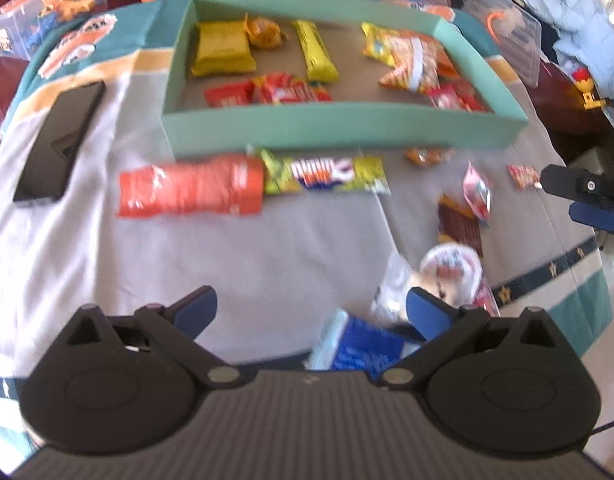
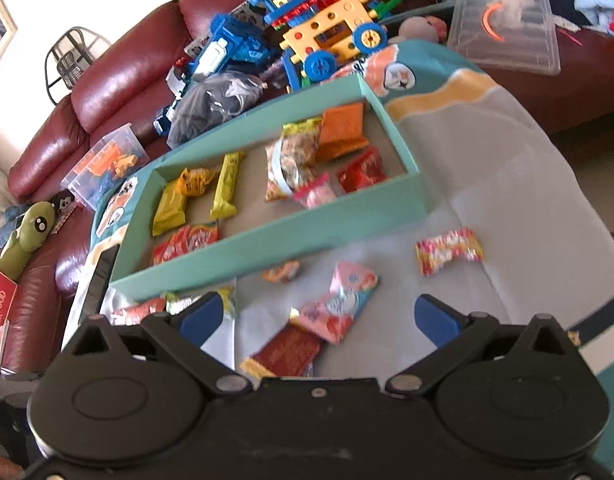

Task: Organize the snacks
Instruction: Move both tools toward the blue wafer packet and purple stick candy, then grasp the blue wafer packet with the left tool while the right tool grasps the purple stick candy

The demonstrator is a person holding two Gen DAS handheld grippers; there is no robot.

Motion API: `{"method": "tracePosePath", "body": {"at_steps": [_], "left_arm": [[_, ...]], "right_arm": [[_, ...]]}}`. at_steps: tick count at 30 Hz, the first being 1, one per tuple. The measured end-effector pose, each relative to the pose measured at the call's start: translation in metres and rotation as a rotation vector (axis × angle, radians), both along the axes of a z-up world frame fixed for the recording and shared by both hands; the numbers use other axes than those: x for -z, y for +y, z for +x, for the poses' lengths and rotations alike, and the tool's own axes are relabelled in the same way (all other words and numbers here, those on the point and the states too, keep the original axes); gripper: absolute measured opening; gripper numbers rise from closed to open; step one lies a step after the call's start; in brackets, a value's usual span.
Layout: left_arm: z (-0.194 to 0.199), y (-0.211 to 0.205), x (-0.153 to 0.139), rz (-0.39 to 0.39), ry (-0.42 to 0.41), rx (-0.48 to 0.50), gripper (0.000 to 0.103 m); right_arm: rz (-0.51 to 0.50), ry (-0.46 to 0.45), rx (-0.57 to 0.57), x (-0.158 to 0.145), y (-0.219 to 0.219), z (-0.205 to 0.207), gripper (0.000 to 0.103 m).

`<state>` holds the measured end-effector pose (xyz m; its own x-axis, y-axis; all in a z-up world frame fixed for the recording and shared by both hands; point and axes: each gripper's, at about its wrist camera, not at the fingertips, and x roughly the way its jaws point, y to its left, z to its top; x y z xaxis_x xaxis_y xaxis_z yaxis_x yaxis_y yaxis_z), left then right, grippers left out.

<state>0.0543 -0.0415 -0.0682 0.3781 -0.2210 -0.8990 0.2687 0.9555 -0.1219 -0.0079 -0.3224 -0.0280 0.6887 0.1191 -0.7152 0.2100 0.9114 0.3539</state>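
Observation:
A shallow teal box (image 1: pixel 339 126) (image 2: pixel 267 242) on the cloth-covered table holds several yellow, orange and red snack packets. In front of it lie a red-orange packet (image 1: pixel 191 190), a yellow-green bar (image 1: pixel 327 176), a small orange candy (image 1: pixel 427 156) (image 2: pixel 283 272), a pink packet (image 1: pixel 477 192) (image 2: pixel 339 304), a brown-red packet (image 2: pixel 291 350), a pink-yellow candy bag (image 2: pixel 449 250), a white round snack (image 1: pixel 451 268) and a blue packet (image 1: pixel 363 348). My left gripper (image 1: pixel 311 310) hovers open over the near cloth. My right gripper (image 2: pixel 317 316) (image 1: pixel 587 196) is open above the pink packet, holding nothing.
A black phone (image 1: pixel 61 144) lies left of the box. A dark red sofa (image 2: pixel 119 76) behind the table carries building toys (image 2: pixel 327 36), a clear lid (image 2: pixel 507 32) and a clear tub (image 2: pixel 107 164). The table's edge drops off at the right.

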Motion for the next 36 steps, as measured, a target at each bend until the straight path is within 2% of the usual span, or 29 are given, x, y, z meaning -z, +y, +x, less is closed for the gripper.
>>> {"method": "tracePosePath", "body": {"at_steps": [12, 16, 23, 26, 28, 31, 34, 35, 36], "left_arm": [[-0.019, -0.017, 0.011, -0.025, 0.094, 0.025, 0.103], [-0.022, -0.023, 0.017, -0.079, 0.156, 0.041, 0.100], [-0.015, -0.032, 0.033, -0.081, 0.208, -0.021, 0.098], [-0.014, -0.039, 0.034, -0.054, 0.172, -0.018, 0.093], [-0.014, -0.045, 0.033, -0.011, 0.124, 0.003, 0.077], [-0.017, -0.057, 0.033, 0.081, 0.039, 0.089, 0.069], [-0.021, -0.060, 0.035, 0.157, -0.036, 0.159, 0.068], [-0.021, -0.058, 0.034, 0.154, -0.044, 0.159, 0.068], [-0.019, -0.053, 0.033, 0.141, -0.044, 0.149, 0.068]], "right_arm": [[0.047, 0.069, -0.020, 0.027, 0.003, -0.029, 0.103], [0.041, 0.064, -0.022, 0.029, 0.001, -0.038, 0.103], [0.036, 0.074, -0.009, 0.035, -0.001, -0.043, 0.099], [0.033, 0.076, -0.010, 0.036, -0.001, -0.045, 0.096], [0.028, 0.075, -0.015, 0.036, -0.001, -0.046, 0.094], [0.014, 0.083, -0.031, 0.036, 0.003, -0.046, 0.091], [-0.014, 0.090, -0.060, 0.036, 0.009, -0.046, 0.081], [-0.021, 0.093, -0.072, 0.037, 0.012, -0.046, 0.077], [-0.027, 0.096, -0.088, 0.038, 0.015, -0.045, 0.069]]}}
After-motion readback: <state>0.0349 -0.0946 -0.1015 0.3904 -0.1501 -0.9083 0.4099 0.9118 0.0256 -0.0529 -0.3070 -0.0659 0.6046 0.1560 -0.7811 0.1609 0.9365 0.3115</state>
